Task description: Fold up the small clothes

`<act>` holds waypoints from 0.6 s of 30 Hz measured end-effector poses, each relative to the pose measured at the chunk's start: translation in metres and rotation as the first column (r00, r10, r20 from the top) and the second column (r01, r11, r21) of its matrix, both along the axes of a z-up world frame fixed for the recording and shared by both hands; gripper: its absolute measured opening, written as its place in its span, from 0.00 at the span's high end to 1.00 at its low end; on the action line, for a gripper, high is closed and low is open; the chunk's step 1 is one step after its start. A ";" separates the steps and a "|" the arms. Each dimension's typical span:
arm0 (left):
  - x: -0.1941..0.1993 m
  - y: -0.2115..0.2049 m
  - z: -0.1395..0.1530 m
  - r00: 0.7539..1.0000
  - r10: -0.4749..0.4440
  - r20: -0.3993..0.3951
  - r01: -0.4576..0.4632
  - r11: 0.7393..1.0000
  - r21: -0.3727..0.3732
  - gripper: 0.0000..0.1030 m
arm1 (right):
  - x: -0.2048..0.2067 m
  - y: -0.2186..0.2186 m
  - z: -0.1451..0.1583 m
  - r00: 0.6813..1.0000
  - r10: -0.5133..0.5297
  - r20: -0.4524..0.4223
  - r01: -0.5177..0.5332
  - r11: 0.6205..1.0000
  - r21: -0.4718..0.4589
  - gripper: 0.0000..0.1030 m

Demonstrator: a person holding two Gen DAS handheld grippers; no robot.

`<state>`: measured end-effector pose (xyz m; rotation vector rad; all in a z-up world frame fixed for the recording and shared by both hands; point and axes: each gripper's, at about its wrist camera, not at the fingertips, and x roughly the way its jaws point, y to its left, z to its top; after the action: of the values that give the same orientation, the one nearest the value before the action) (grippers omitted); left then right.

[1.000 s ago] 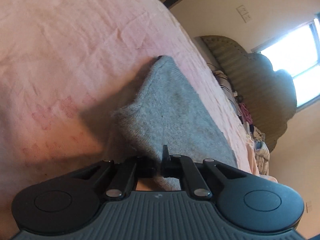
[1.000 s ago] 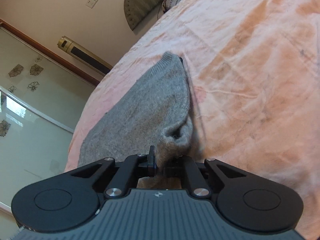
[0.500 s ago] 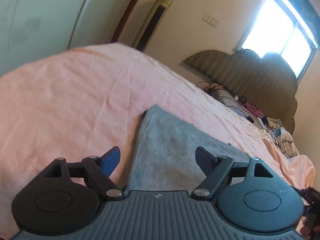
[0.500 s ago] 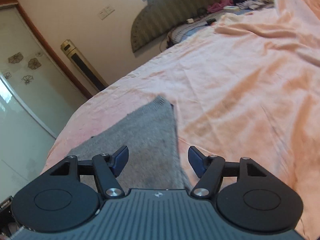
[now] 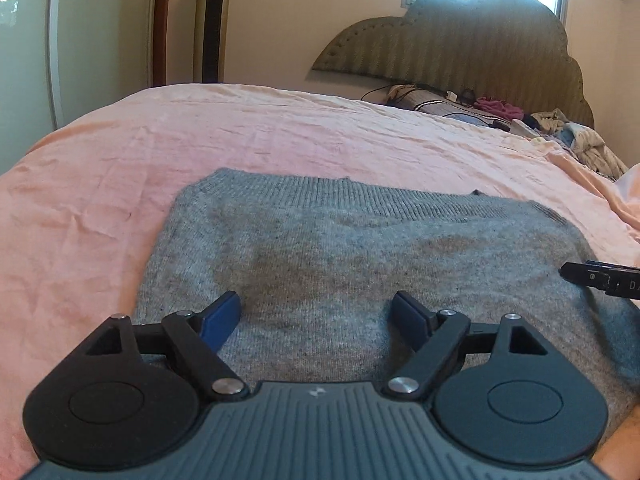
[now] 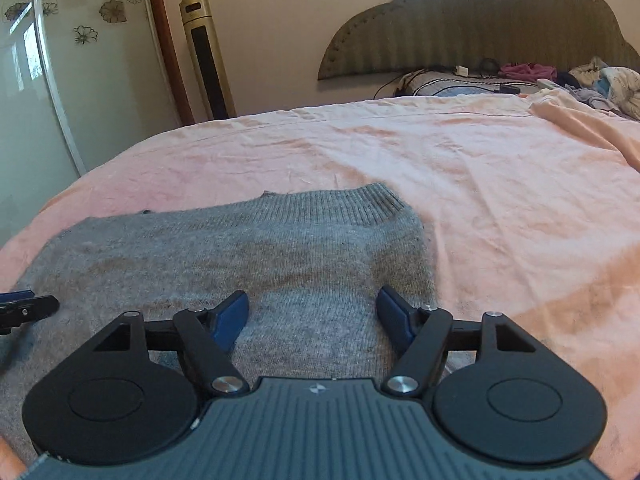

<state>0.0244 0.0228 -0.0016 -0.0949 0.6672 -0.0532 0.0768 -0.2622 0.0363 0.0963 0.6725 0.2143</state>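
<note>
A second ago both grippers were clamped on bunched corners of the grey knit sweater [image 5: 360,264] and held them up off the bed; now the garment lies spread flat on the pink bedsheet [image 5: 100,184], its ribbed hem running along the far edge and its body filling the near foreground of both wrist views. The left gripper [image 5: 318,314] stands with its blue-padded fingers wide apart over the cloth, nothing pinched between them, and the right gripper [image 6: 312,310] is likewise spread wide and empty above the sweater's right half, close to its right edge. Each view has also swung from a steep tilt to a level look across the bed toward the scalloped headboard [image 6: 480,28], so the wrists have rolled back upright since the release. The tip of the right gripper shows at the right border of the left view, resting low over the knit, and the left one peeks in at the left border of the right view. This reads as a fold or a lay-out just completed and let go: the sweater appears doubled into a compact rectangle, though the layering underneath cannot be confirmed. The likely next step is a fresh grip on an edge for another fold. A heap of other clothes [image 6: 600,80] waits by the headboard.
</note>
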 end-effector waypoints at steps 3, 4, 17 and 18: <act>-0.005 0.006 0.010 1.000 0.011 0.006 -0.011 0.998 -0.061 0.18 | -0.006 -0.009 0.016 0.997 -0.069 -0.041 0.073 0.992 0.099 0.30; -0.015 0.016 0.014 1.000 0.016 0.013 -0.014 0.993 -0.115 0.18 | -0.019 -0.021 0.024 0.993 -0.108 -0.050 0.116 0.974 0.193 0.26; -0.136 0.115 -0.003 0.953 0.275 -0.130 -0.290 0.695 -0.658 0.12 | -0.144 -0.104 -0.006 0.931 -0.196 -0.309 0.347 0.741 0.574 0.09; -0.131 0.113 -0.004 0.957 0.258 -0.132 -0.277 0.679 -0.680 0.11 | -0.140 -0.097 -0.006 0.938 -0.196 -0.287 0.332 0.749 0.573 0.08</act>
<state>-0.1062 0.1357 -0.0059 -0.9335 0.6224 -0.0164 -0.0634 -0.3594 0.0307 0.8588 0.7700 0.1401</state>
